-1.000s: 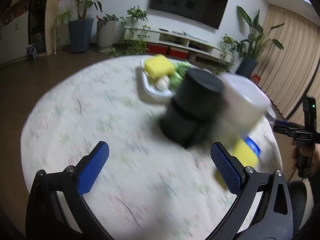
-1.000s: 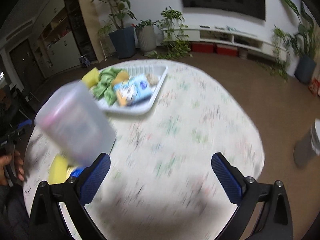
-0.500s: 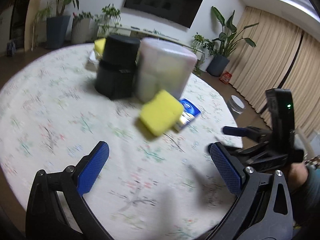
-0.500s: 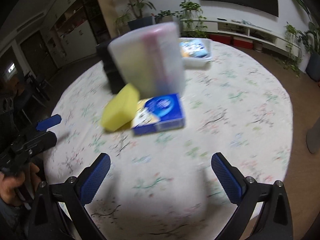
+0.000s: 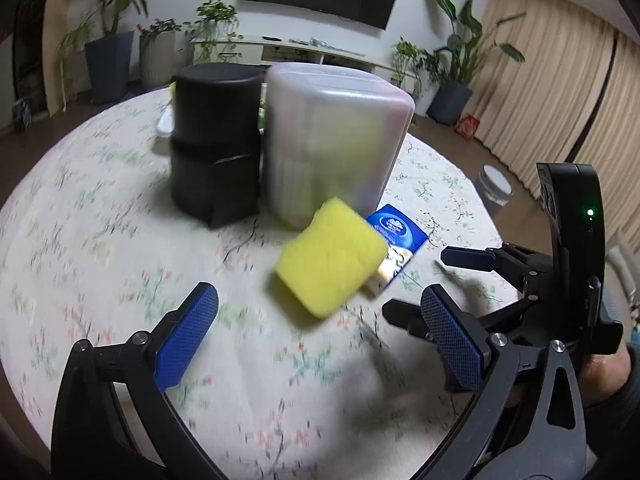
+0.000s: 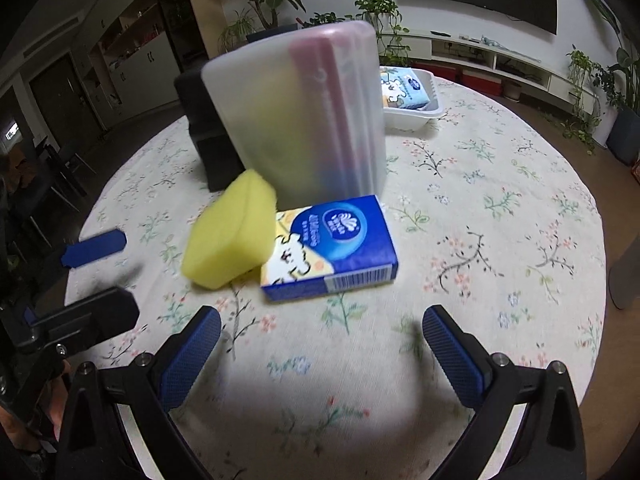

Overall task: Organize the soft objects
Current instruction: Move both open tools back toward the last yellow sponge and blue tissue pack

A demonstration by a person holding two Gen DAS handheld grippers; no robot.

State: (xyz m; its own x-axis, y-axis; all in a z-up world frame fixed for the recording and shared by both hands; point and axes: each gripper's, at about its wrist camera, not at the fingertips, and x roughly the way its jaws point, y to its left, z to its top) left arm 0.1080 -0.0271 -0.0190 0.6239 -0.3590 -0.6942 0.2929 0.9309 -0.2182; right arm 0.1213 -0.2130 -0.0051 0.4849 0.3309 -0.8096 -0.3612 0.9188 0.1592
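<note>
The fingers of both grippers are spread wide and hold nothing: the left gripper (image 5: 316, 316) and the right gripper (image 6: 322, 344) each hang low over the flowered tablecloth (image 6: 500, 216) with bare cloth between their blue pads. Just ahead of them lies a yellow sponge (image 5: 330, 256), tilted and leaning on the near left end of a blue tissue pack (image 6: 332, 244) that lies flat on the cloth. Behind these two stands a cloudy plastic container (image 6: 304, 116), and to its left a black canister (image 5: 216, 144); far back sits a white tray (image 6: 416, 114) with another tissue pack in it. A second ago the left gripper looked toward the tray and the canister from farther off, and the right looked across open cloth; both have since swung round and closed in, so the sponge and the tissue pack now fill the middle of each view. I judge that the hands are lining up for a pick, the left likely for the sponge and the right for the pack. Neither soft thing is touched yet.
</note>
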